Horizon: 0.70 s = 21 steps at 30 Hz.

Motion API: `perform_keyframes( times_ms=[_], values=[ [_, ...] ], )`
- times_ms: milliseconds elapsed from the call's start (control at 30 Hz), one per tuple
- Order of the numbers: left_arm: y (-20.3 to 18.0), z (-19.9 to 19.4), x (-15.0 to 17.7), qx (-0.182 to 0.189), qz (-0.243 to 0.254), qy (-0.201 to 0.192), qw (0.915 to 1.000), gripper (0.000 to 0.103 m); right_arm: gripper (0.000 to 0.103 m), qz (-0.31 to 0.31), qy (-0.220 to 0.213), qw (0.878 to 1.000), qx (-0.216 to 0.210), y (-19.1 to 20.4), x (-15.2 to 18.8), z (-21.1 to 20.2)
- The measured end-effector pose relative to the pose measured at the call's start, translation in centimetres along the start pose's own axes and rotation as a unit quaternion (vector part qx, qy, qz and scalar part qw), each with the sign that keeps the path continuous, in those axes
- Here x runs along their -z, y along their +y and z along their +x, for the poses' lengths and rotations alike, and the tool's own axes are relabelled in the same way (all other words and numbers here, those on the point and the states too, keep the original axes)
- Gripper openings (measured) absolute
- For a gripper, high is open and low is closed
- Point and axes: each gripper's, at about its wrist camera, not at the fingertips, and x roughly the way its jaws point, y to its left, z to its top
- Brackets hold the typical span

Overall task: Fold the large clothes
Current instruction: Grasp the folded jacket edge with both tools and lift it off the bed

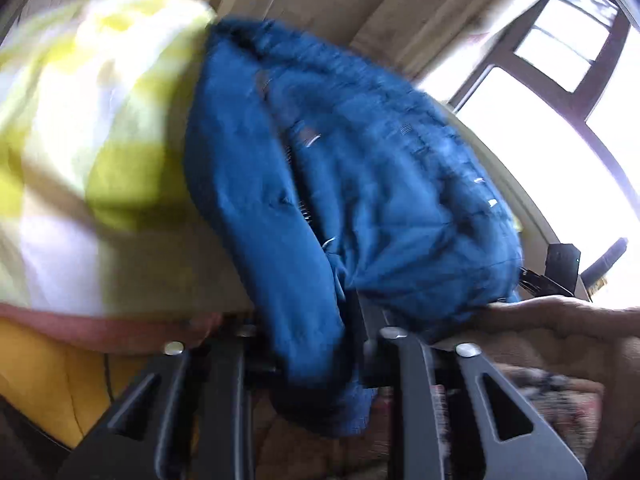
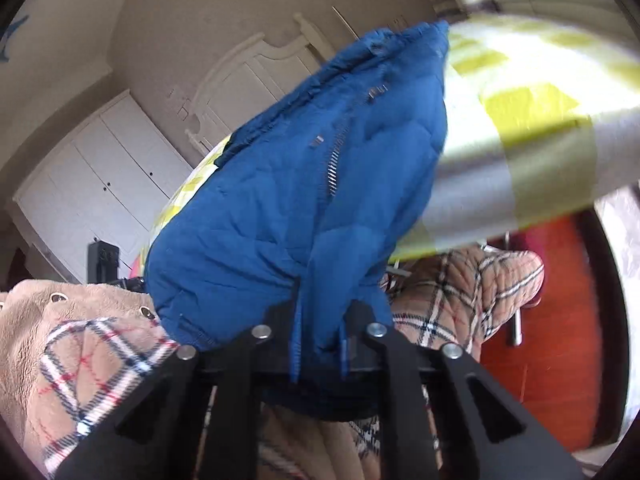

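A blue quilted jacket (image 1: 360,184) with a metal zipper lies on a bed covered by a yellow-and-white checked sheet (image 1: 88,120). My left gripper (image 1: 316,340) is shut on the jacket's near hem, and cloth hangs over its fingers. In the right wrist view the same jacket (image 2: 304,208) stretches away from me. My right gripper (image 2: 320,332) is shut on its hem near the zipper end. The fingertips of both grippers are hidden by blue cloth. Both views are blurred by motion.
The checked sheet (image 2: 532,104) fills the right of the right wrist view. A tan plaid quilted garment (image 2: 472,292) and a beige fleece (image 2: 72,304) lie near me. White cupboards (image 2: 104,184) and a headboard stand behind. A bright window (image 1: 560,120) is at right.
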Motion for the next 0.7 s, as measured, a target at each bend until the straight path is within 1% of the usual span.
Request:
perform_keyframes(
  times_ms=[33,67,100,133,200,233,300,367,433,500,567,600,633,667,700],
  values=[
    [-0.3,-1.1,-0.5,0.021,-0.012,-0.021,0.9995,0.016,0.008,-0.004,-0.011,1.0,0.004,0.6,-0.4,-0.6],
    [-0.3,-2.0,-1.1,0.046,-0.029,-0.042,0.9977,0.015,0.007,-0.004,-0.033,0.999,-0.004,1.4,-0.9,-1.9],
    [-0.3,-3.1,-1.9,0.07,-0.044,-0.064,0.9946,0.014,0.007,-0.005,-0.069,0.997,-0.017,2.6,-1.9,-3.4],
    [-0.5,-4.4,-3.2,0.095,-0.053,-0.09,0.99,0.014,0.007,-0.009,-0.093,0.995,-0.023,3.5,-2.9,-4.2],
    [-1.2,-5.7,-5.1,0.112,-0.049,-0.118,0.9854,0.014,0.007,-0.029,-0.141,0.989,-0.034,5.8,-5.6,-6.0],
    [-1.5,-6.3,-6.1,0.12,-0.049,-0.131,0.9829,0.014,0.006,-0.033,-0.155,0.986,-0.041,6.5,-6.6,-6.5],
    [-1.5,-7.7,-7.9,0.144,-0.06,-0.161,0.9745,0.014,0.006,-0.032,-0.19,0.98,-0.059,7.6,-8.9,-8.0],
    [-1.2,-9.9,-8.6,0.166,-0.072,-0.187,0.9655,0.014,0.006,-0.031,-0.208,0.975,-0.071,8.4,-9.9,-9.2],
    [-1.7,-11.8,-8.2,0.166,-0.064,-0.197,0.9641,0.014,0.006,-0.044,-0.216,0.972,-0.08,9.4,-9.7,-10.8],
    [-2.3,-13.8,-6.7,0.175,-0.059,-0.2,0.9621,0.014,0.006,-0.057,-0.216,0.971,-0.089,10.1,-8.5,-12.8],
    [-2.9,-15.3,-5.6,0.183,-0.051,-0.205,0.9602,0.014,0.006,-0.069,-0.219,0.969,-0.088,10.9,-7.6,-14.6],
    [-3.4,-15.9,-5.2,0.19,-0.047,-0.207,0.9584,0.015,0.006,-0.072,-0.223,0.968,-0.085,11.2,-7.8,-15.4],
    [-3.8,-16.2,-5.2,0.194,-0.044,-0.207,0.958,0.015,0.006,-0.076,-0.228,0.967,-0.087,11.6,-8.0,-16.3],
    [-4.3,-16.3,-5.7,0.196,-0.038,-0.206,0.9579,0.016,0.006,-0.081,-0.234,0.965,-0.092,12.0,-8.4,-16.9],
    [-4.4,-16.0,-6.6,0.206,-0.043,-0.202,0.9563,0.016,0.006,-0.083,-0.236,0.964,-0.091,12.4,-8.7,-17.3]
  ],
)
